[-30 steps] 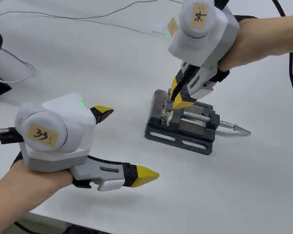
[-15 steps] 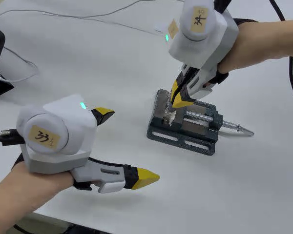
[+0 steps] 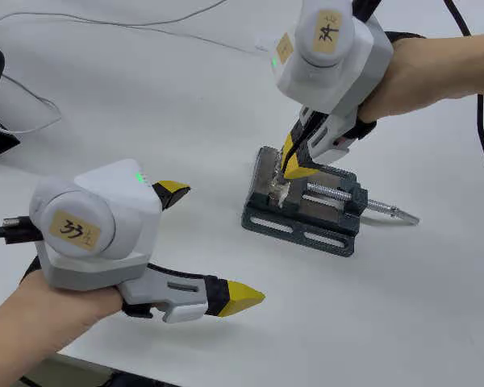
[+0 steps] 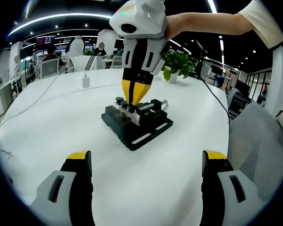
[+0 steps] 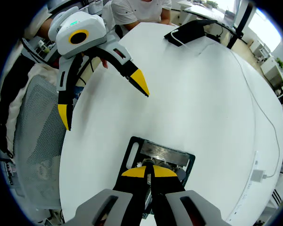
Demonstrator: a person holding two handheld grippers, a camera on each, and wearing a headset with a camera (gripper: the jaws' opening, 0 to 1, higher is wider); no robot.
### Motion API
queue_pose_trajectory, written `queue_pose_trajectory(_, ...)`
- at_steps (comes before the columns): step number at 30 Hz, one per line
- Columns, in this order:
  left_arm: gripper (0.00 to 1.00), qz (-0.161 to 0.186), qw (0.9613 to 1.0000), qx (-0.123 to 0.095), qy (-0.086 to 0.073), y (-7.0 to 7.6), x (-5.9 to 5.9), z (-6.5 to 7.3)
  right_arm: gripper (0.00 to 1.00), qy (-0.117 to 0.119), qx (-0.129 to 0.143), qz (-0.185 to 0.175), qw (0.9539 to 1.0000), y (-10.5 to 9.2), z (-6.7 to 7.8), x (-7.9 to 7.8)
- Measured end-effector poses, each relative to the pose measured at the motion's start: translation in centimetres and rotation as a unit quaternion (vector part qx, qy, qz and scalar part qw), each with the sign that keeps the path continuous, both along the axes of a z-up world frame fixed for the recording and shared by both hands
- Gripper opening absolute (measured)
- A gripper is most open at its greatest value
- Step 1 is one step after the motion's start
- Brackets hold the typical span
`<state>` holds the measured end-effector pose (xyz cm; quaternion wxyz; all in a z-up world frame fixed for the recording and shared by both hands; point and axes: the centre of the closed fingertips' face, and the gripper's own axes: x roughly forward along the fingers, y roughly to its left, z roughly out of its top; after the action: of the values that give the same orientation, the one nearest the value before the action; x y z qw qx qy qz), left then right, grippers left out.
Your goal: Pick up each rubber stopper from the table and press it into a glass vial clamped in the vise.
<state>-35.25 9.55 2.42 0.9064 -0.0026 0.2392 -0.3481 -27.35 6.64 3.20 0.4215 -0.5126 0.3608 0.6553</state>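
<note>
vise (image 3: 323, 213): dark matt metal | vise screw (image 3: 383, 210): shiny metal | table (image 3: 185, 105): smooth matt white

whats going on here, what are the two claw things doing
Someone holds a claw in each hand at a white table. The right claw is shut and points straight down, its tips right at the small dark-capped vials clamped in the vise. Whether it is touching one, or has a stopper between its tips, cannot be told. The left claw is open, holds nothing, and hangs over the table off to the side of the vise.
</note>
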Motion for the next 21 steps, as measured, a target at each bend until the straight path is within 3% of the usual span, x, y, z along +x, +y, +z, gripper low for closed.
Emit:
queue_pose_trajectory(18, 0.97, -0.003, 1.0, -0.005, 0.006, -0.49, 0.44, -0.42, 0.0, 0.006, -0.003, -0.03, 0.9995, -0.11, -0.15, -0.28)
queue_pose_trajectory(21, 0.97, -0.003, 1.0, -0.005, 0.007, -0.5, 0.47, -0.47, 0.0, 0.004, -0.009, -0.02, 0.9998, 0.16, -0.24, -0.13)
